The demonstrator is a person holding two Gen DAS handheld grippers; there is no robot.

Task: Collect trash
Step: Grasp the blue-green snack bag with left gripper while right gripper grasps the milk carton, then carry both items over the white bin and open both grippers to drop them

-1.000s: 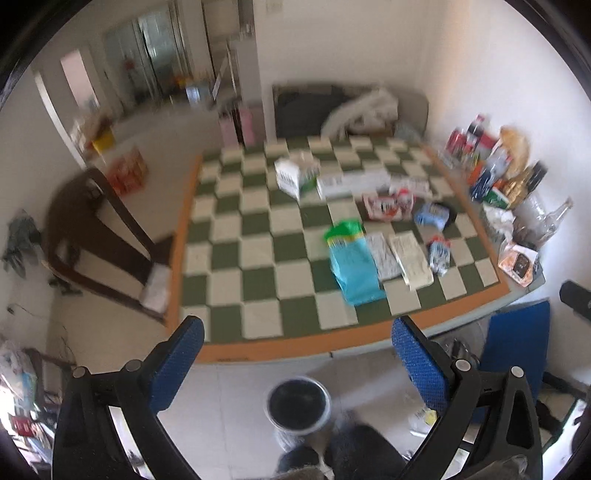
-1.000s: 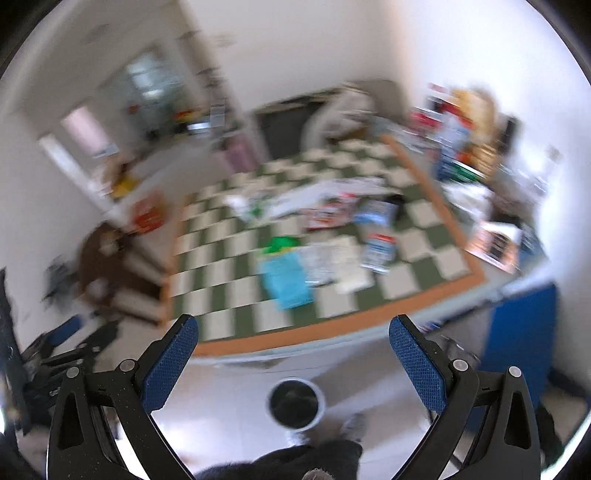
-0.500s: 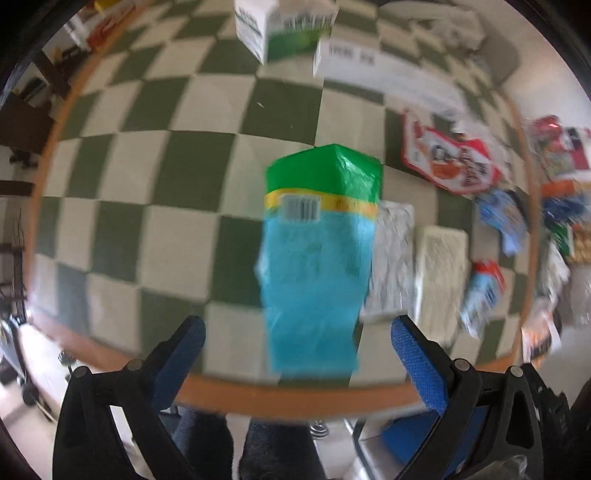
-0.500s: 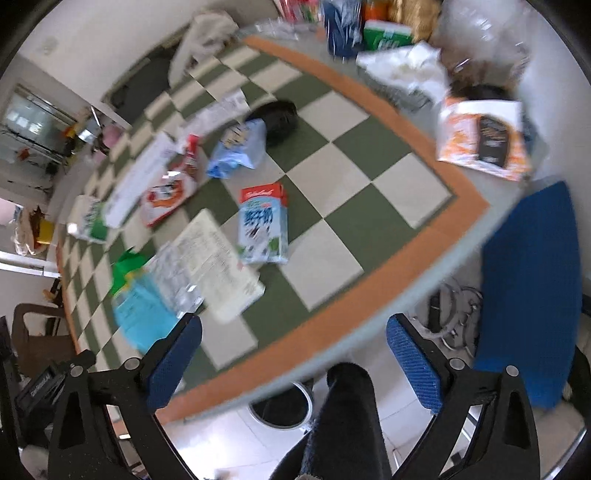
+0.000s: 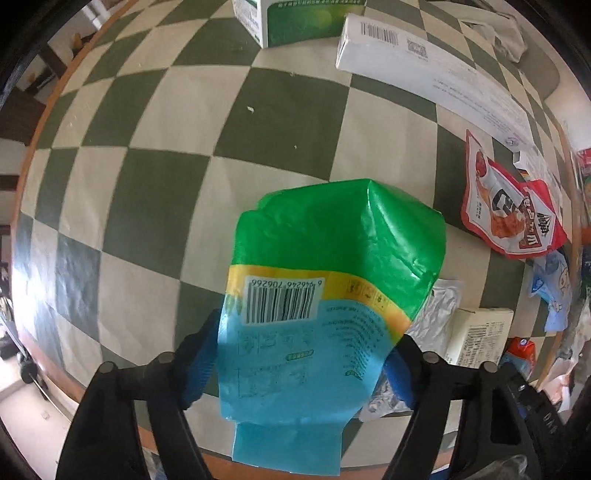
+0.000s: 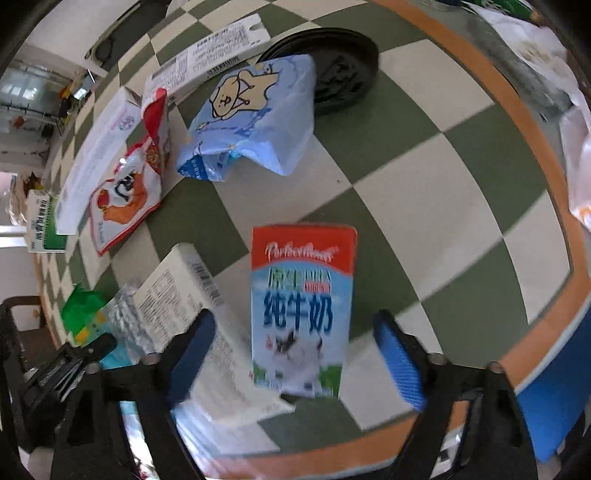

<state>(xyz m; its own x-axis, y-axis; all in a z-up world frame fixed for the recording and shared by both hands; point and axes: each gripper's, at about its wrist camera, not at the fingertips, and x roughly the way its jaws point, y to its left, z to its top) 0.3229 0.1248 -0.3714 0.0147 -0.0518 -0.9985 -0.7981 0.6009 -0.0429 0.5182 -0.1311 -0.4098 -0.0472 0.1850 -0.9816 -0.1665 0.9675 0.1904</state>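
Left wrist view, left to right:
- Checkered table (image 5: pixel 155 184), green and cream squares, orange rim at 6 o'clock.
- Left gripper (image 5: pixel 299 363), at 6 o'clock: blue pads pressed against both sides of the green-and-blue bag, pinching it.
- Green-and-blue bag (image 5: pixel 317 295), centre to 6 o'clock: green top end pointing toward 12, yellow band with barcode, blue lower part between the fingers.
- Green-and-white carton (image 5: pixel 295 18), at 12 o'clock.
- Long white box (image 5: pixel 424 70), at 1 o'clock, lying flat, barcode at its near end.
- Silver foil wrapper (image 5: pixel 437 314), at 4 o'clock, just beside the bag.
- Red snack pouch (image 5: pixel 506 206), at 3 o'clock, flat on the table.
- Small white box (image 5: pixel 480 339), at 4 o'clock, beside the foil wrapper.

Right wrist view, left to right:
- Left gripper body at 8 o'clock, with the green bag end (image 6: pixel 81 310) showing above it.
- Red snack pouch (image 6: pixel 129 184), at 10 o'clock.
- White printed box (image 6: pixel 192 314), at 7 o'clock, passing under the left finger.
- Light-blue bear bag (image 6: pixel 255 118), at 11 o'clock, crumpled, overlapping a black round lid (image 6: pixel 340 66) at 12 o'clock.
- Right gripper (image 6: pixel 295 354), at 6 o'clock: fingers spread wide, each side apart from the milk carton.
- Milk carton (image 6: pixel 299 306), centre to 6 o'clock: red top, blue characters, lying flat between the open fingers.
- Blue chair seat (image 6: pixel 554 398), at 4 o'clock, beyond the table rim.
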